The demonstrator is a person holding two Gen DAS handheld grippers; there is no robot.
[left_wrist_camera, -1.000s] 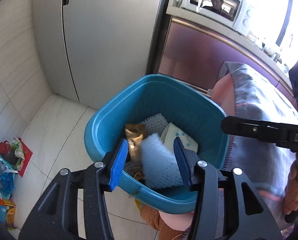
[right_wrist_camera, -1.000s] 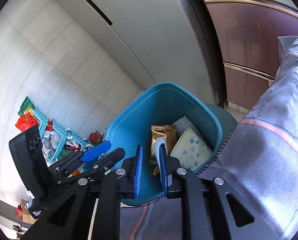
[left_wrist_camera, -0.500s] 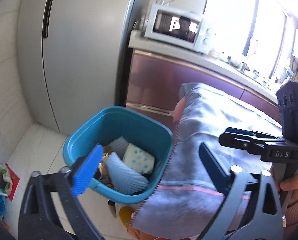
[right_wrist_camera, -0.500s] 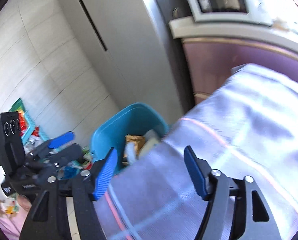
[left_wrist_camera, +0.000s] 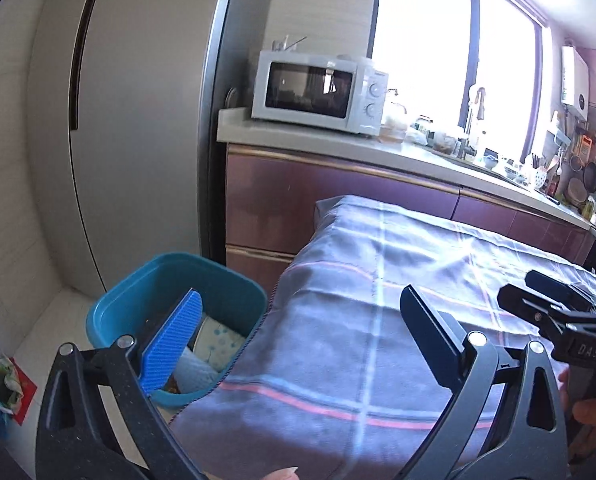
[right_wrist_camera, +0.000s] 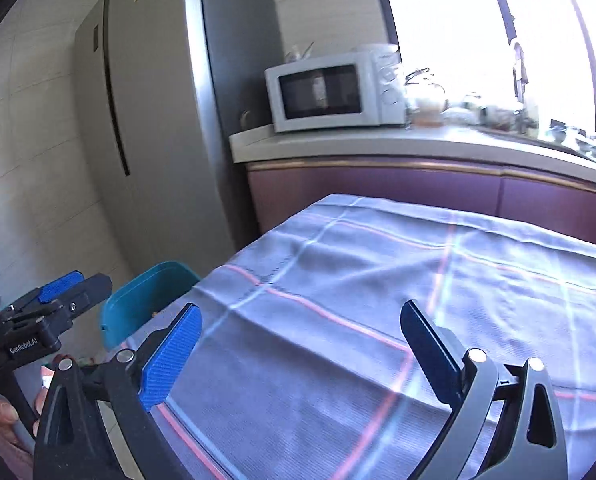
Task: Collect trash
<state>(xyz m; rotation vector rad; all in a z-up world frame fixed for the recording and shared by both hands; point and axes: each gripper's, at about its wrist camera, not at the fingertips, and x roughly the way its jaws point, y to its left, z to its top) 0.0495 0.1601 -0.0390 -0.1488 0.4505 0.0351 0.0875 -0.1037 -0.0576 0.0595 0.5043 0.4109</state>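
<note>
Teal bin (left_wrist_camera: pixel 138 300): on floor beside desk (left_wrist_camera: pixel 378 320), trash inside.
Left tongs (left_wrist_camera: pixel 302 344): apart, empty.
Right tongs (right_wrist_camera: pixel 298 344): opening, nothing between.

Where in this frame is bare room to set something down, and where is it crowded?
The checked tablecloth lies bare between the purple cabinets and both grippers. The countertop has a bare strip left of the microwave. Crowded: the blue bin, already holding trash, and the countertop toward the window.

Home kitchen: microwave (left_wrist_camera: pixel 318 94), fridge (left_wrist_camera: pixel 138 120), counter (left_wrist_camera: pixel 418 156)
</note>
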